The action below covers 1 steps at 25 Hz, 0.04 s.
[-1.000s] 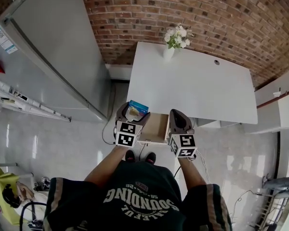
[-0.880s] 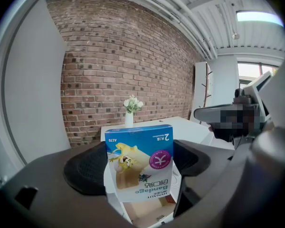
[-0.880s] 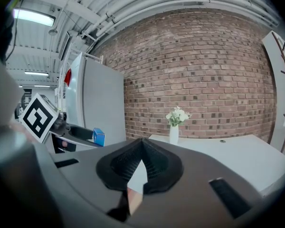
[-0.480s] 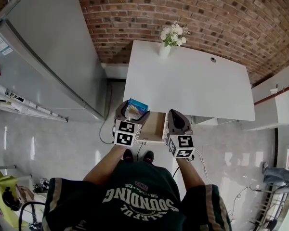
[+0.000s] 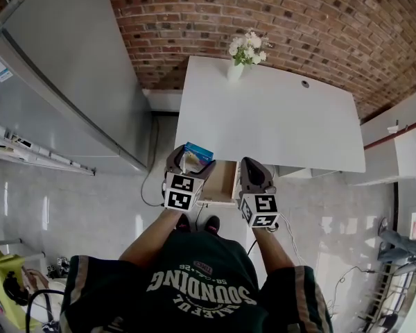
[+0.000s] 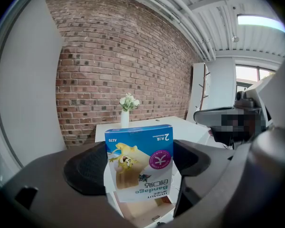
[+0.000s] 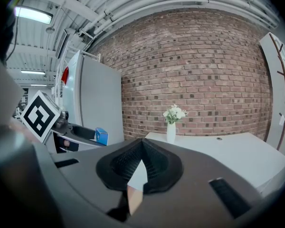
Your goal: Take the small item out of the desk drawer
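While the person stands at the front edge of the one white desk (image 5: 284,127), two grippers are held side by side above the one open drawer (image 5: 222,183), whose pale wooden inside shows between them. There is one small item, a blue bandage box (image 6: 140,163), and it is out of the drawer: the left gripper (image 5: 191,162) has it clamped between its two dark pads, which stand apart by the box's width and press on its left and right sides. From above, the box is in the air just left of the drawer, near the desk's front left corner. In the left gripper view the box's printed face is turned to the camera, its print upside down, the blue band with "2" uppermost; its longer side runs up and down there, leaning slightly, and the box rises above the pads. The right gripper (image 5: 252,165) holds nothing: its ribbed pads meet at the tips, with only a thin wedge of daylight lower down. One vase of white flowers (image 5: 238,62) stands at the desk's far edge, well apart from both grippers.
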Tool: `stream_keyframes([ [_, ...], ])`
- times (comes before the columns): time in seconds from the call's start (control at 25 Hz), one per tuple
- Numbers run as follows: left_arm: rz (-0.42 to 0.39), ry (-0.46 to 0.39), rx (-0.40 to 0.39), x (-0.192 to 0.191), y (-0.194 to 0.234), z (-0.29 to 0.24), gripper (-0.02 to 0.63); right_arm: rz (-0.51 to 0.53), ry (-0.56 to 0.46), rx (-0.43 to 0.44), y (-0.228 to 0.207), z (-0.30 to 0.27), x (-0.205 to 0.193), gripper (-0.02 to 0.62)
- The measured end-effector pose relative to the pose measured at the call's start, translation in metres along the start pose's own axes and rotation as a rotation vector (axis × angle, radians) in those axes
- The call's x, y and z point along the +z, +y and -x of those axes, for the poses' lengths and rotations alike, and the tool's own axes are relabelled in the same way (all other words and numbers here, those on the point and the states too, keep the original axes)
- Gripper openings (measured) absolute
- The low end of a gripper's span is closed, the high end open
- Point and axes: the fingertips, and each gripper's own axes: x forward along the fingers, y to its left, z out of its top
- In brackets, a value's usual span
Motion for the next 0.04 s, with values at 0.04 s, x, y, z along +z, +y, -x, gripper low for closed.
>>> stream_keyframes([
  [0.04, 0.001, 0.002, -0.001, -0.0001, 0.0004, -0.0008, 0.437, 0.0, 0.001, 0.001, 0.0002, -0.001, 0.0001, 0.023],
])
